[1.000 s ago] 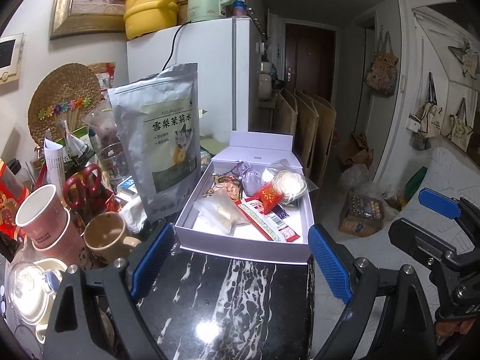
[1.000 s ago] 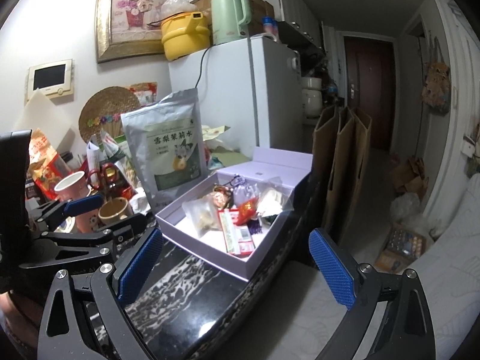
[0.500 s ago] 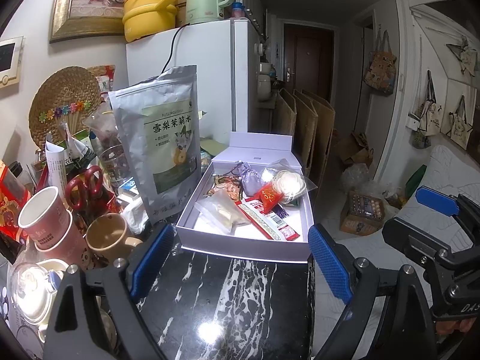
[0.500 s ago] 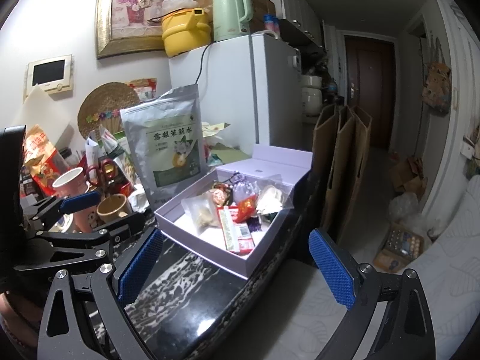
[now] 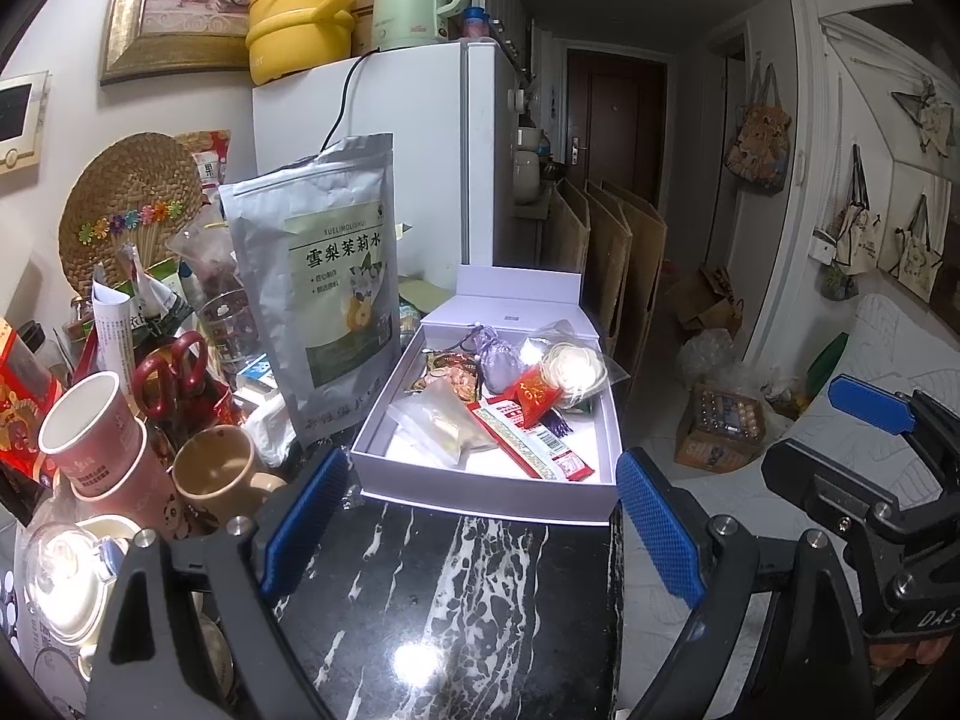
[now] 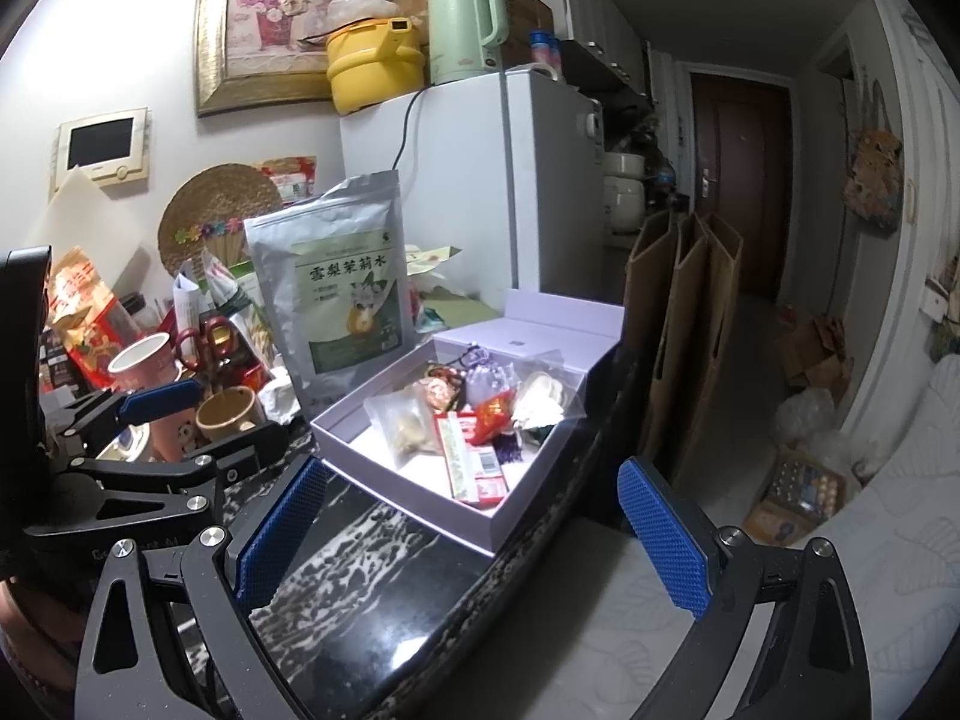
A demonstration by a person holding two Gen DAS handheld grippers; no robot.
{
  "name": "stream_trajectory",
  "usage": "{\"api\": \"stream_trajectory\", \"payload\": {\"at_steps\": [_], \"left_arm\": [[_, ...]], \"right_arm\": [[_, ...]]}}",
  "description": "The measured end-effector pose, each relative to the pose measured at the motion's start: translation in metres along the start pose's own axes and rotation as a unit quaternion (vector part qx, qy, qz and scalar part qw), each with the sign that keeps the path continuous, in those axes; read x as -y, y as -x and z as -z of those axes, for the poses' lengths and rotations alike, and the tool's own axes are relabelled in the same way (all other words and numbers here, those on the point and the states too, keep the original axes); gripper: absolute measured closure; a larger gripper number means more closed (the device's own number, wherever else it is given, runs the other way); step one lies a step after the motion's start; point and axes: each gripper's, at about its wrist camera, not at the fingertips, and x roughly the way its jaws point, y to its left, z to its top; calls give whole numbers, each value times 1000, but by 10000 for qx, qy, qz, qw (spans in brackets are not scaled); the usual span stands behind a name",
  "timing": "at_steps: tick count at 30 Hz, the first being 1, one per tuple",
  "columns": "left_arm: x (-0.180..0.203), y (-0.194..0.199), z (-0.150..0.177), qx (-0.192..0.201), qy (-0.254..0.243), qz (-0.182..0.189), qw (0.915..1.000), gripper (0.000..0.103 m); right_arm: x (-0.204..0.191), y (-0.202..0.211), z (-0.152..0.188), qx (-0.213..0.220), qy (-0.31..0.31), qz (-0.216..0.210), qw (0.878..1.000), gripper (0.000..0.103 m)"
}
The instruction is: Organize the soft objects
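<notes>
white box [image 5: 480, 495] open on the black marbled worktop [image 5: 432, 618], lid standing at its far end. inside: lilac pouch [image 5: 501, 357], white coiled bundle in clear wrap [image 5: 573, 369], red packet [image 5: 531, 399], clear bag of pale stuff [image 5: 441, 423], long red-and-white sachet [image 5: 534, 444], a patterned snack pack [image 5: 450, 369] toward the back. items overlap, loosely heaped in the far half.

left gripper [image 5: 480, 525] spread wide, holding nothing, low over the worktop just short of the box's near wall; box sits between its fingers in view. right gripper [image 6: 468, 531] also wide open and empty, near the worktop edge, box [image 6: 420, 492] ahead and slightly left. silver pouch [image 5: 327, 282] stands upright just beside the box's left wall; cups [image 5: 90, 438] further left.
</notes>
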Motion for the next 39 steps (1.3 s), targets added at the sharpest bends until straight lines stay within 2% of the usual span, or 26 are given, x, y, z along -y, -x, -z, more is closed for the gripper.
{"api": "stream_trajectory", "payload": {"at_steps": [30, 39], "left_arm": [[1, 7, -2, 2, -16, 70, 10000, 11], [0, 7, -2, -33, 11, -34, 10000, 11]], "right_arm": [[-1, 5, -2, 19, 18, 9, 10000, 4], [3, 6, -3, -4, 32, 58, 10000, 4]]}}
